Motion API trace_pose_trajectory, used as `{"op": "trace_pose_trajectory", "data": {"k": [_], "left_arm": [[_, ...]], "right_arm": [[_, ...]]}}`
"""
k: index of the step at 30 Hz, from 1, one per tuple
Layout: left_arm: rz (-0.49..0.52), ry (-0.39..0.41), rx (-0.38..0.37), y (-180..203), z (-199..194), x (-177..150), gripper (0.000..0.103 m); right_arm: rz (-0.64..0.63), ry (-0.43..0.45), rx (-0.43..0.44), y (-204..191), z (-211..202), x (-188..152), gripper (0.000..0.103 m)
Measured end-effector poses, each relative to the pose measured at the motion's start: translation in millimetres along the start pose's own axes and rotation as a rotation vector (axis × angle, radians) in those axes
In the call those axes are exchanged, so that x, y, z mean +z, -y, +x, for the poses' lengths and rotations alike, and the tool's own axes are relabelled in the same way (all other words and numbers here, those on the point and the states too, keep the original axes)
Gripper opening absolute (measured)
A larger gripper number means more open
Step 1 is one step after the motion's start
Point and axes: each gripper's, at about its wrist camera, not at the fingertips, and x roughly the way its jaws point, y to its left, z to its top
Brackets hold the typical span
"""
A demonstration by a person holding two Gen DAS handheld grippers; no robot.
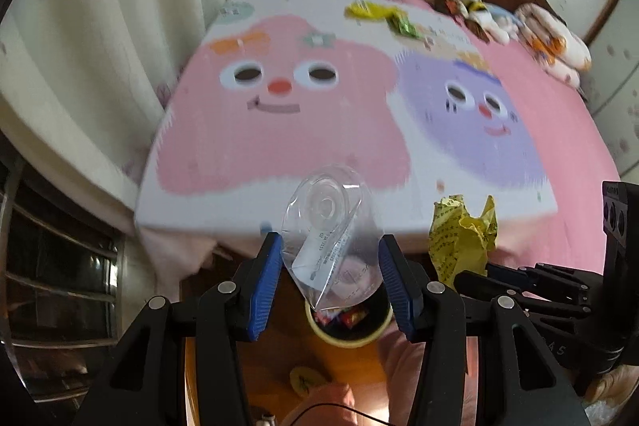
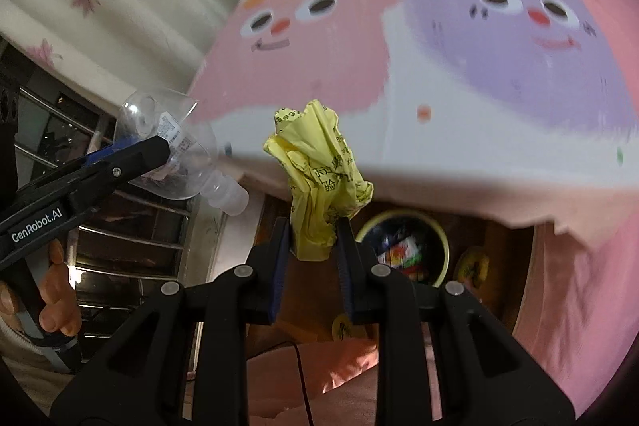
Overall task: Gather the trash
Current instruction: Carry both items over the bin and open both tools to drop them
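My left gripper is shut on a clear plastic bottle, held past the foot of the bed and above a yellow-rimmed bin with wrappers inside. In the right wrist view that bottle shows at the left, neck pointing down. My right gripper is shut on a crumpled yellow plastic bag, left of and above the bin on the floor. The same bag shows at the right in the left wrist view. A yellow wrapper and a green wrapper lie at the bed's far end.
The bed wears a pink and purple cartoon blanket, with pillows and folded bedding by the wooden headboard. A cream curtain and a barred window stand to the left. A small yellow round object lies on the wooden floor beside the bin.
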Motion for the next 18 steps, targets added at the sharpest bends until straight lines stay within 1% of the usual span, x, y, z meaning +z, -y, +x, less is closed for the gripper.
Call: {"op": "trace_pose_trajectory", "data": {"k": [4,7,10,12,16,18], "left_arm": [[0.009,-0.065,-0.005,-2.8,22.3,-34.0,0.049],[0.003,-0.111,-0.022,-0.8,43.7,-55.2,0.049],[0.010,-0.125,-0.018,5.9,65.8,-74.1,0.049],[0.011,-0.136,-0.013,8.4,81.0,-84.7,0.049],[-0.047,-0.194,-0.045,10.8,132.2,-111.4,0.050],[-0.064,-0.208,-0.055,10.3,156.3,-123.7,0.050]], "right_arm": [[0.017,-0.040,-0.031,-2.2,14.3,-29.6,0.020],[0.040,-0.075,-0.051,7.0,31.2,-47.3,0.020],[0.073,-0.120,-0.062,19.8,56.0,-66.1,0.020],[0.073,-0.136,-0.075,27.0,74.0,-75.2,0.020],[0.091,-0.187,-0.095,46.1,119.2,-94.7,0.020],[0.102,-0.200,-0.103,57.3,142.3,-103.8,0.020]]}}
